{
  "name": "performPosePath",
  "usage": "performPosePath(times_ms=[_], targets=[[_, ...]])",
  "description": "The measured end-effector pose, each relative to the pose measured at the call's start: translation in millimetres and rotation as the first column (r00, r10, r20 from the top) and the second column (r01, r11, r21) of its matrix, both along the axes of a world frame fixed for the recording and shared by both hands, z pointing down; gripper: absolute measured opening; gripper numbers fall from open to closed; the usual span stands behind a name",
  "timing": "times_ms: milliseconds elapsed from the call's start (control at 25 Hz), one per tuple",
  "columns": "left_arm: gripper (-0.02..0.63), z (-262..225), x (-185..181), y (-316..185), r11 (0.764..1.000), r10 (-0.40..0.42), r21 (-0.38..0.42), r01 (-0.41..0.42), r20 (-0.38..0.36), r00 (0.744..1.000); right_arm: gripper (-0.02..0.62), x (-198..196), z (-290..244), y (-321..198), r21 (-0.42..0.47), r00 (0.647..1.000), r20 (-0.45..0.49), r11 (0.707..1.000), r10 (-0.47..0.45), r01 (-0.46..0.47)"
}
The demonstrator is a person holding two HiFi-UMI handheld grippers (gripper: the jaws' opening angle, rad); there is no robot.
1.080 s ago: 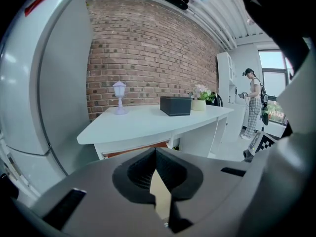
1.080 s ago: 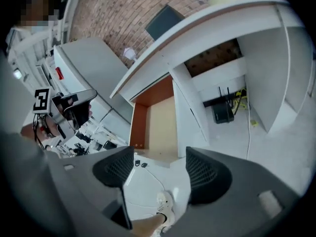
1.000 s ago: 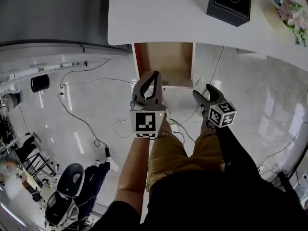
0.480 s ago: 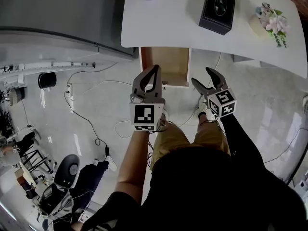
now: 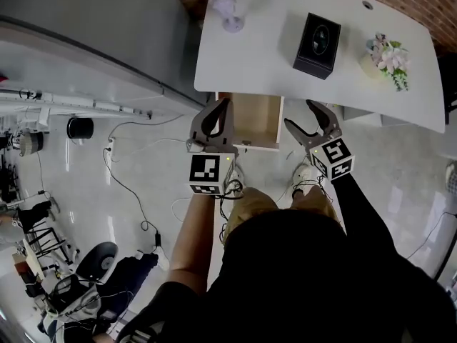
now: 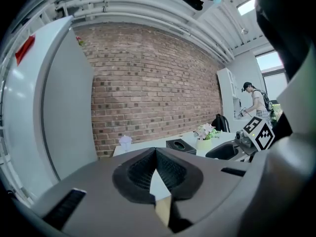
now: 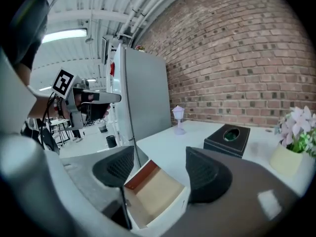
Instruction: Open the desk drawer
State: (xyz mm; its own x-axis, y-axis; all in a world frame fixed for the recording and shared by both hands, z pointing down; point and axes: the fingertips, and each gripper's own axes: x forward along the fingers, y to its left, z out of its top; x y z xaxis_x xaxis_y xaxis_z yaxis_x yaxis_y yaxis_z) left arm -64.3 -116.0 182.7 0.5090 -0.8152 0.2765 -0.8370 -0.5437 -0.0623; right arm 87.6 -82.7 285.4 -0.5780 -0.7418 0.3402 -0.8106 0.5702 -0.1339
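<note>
The wooden desk drawer stands pulled out from under the white desk, and I see nothing inside it. My left gripper hovers at the drawer's left front corner with its pads meeting at the tips and nothing between them. My right gripper floats to the right of the drawer, jaws apart and empty. In the right gripper view the open drawer shows through the gap of that gripper. Neither gripper touches the drawer.
On the desk top stand a black tissue box, a flower pot and a small lamp. A tall grey cabinet is to the desk's left, a brick wall behind. Cables lie on the floor.
Both grippers have risen from near the floor to desk height in front of the drawer, and the right one has rolled. The drawer stays open; more desk top shows.
</note>
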Motion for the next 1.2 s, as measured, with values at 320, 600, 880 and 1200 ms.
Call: performPosePath(times_ms=[320, 600, 880, 1200], targets=[[0.009, -54, 11, -22, 0.997, 0.017, 0.075, -0.017, 0.001, 1.000, 0.321, 4, -79, -35, 0.140, 0.999, 0.025, 0.990, 0.024, -0.028], [0.009, -88, 22, -33, 0.990, 0.038, 0.136, -0.039, 0.011, 0.999, 0.321, 12, -141, -57, 0.279, 0.998, 0.015, 0.959, 0.057, -0.059], [0.009, -129, 24, -48, 0.973, 0.039, 0.228, -0.041, 0.011, 0.999, 0.321, 26, -178, -73, 0.338, 0.994, 0.036, 0.935, 0.103, -0.109], [0.009, -148, 22, -50, 0.968, 0.049, 0.249, -0.042, -0.020, 0.999, 0.320, 20, -202, -68, 0.377, 0.991, 0.047, 0.917, 0.124, -0.132]])
